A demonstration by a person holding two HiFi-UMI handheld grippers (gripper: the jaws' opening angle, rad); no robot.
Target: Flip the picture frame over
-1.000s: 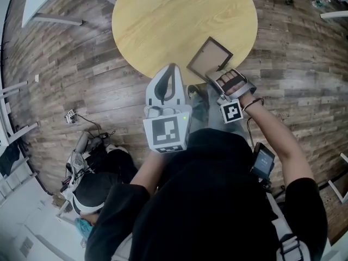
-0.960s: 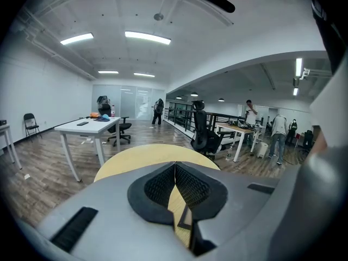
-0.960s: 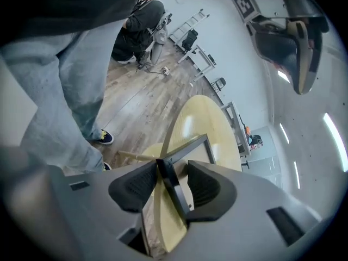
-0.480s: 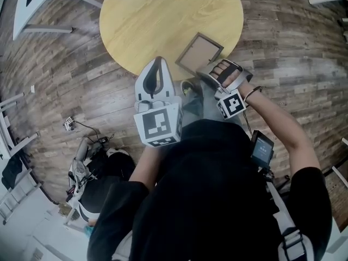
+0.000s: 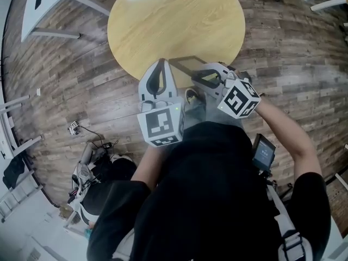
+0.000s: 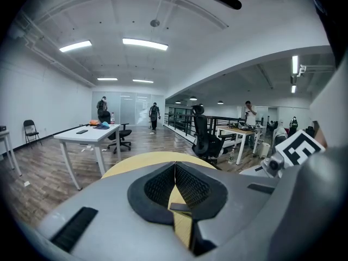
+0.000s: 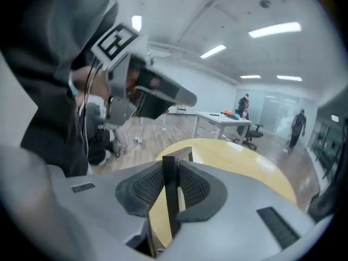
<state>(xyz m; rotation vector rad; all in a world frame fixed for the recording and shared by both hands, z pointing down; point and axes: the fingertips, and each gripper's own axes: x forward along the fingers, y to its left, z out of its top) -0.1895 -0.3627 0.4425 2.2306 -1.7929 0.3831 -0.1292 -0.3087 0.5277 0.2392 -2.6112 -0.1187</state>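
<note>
On the left, we hold the left gripper (image 5: 161, 64) above the near rim of the round wooden surface (image 5: 174, 20). Its jaws are pressed together at the tips, with nothing caught between them. Just to the right of those jaws, and apart from them, is the picture frame (image 5: 187, 64), which looks thin and dark from above because it is tipped up on edge. Further right, the right gripper (image 5: 200, 76) has it. Its jaws have just been closing and now pinch the frame's dark border, one pad on each face. The frame runs up the slot between the pads, with one corner poking out past the jaw tips. We cannot tell whether its far edge touches the surface.
</note>
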